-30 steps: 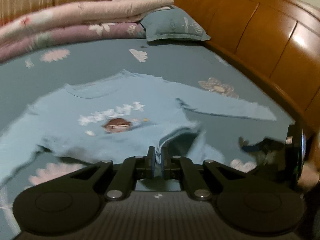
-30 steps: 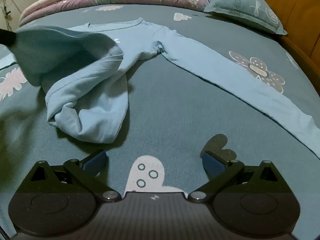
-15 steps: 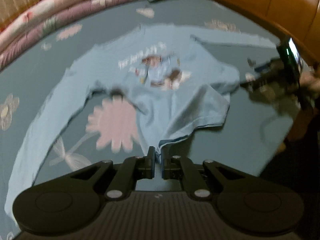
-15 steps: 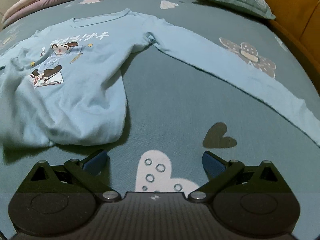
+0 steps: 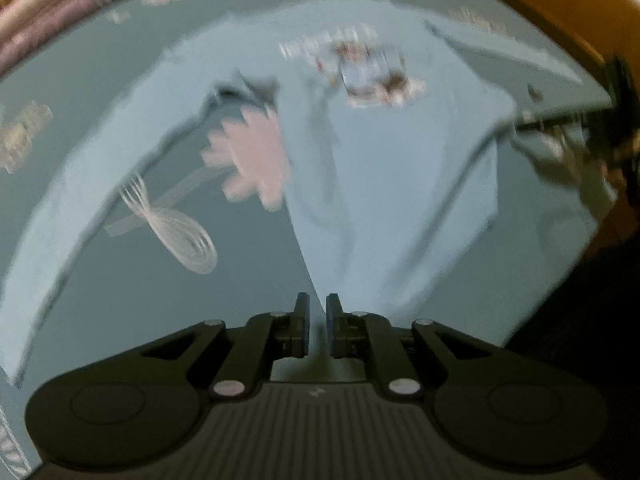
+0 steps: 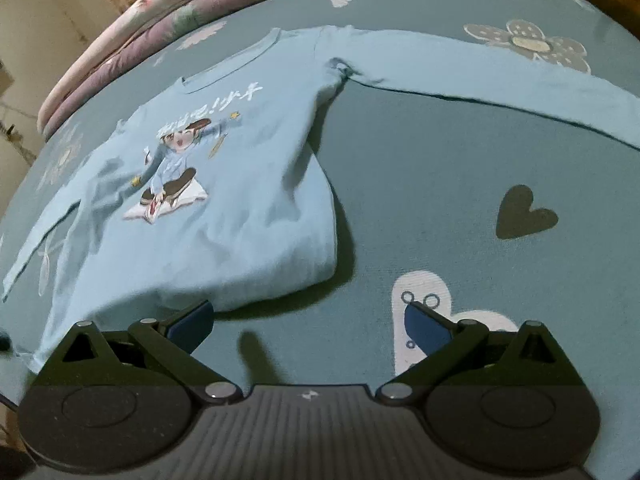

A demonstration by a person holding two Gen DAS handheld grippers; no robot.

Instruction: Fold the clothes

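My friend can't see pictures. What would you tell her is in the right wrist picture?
A light blue long-sleeved shirt with a cartoon child printed on its front lies spread face up on a teal flowered bedsheet, one sleeve stretched out to the right. The open right tool hovers just before the shirt's bottom hem. Folded quilts lie beyond.

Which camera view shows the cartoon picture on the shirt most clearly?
The right wrist view: the cartoon picture on the shirt is sharp and unobstructed there. In the left wrist view the same picture is only a far, motion-blurred smear.
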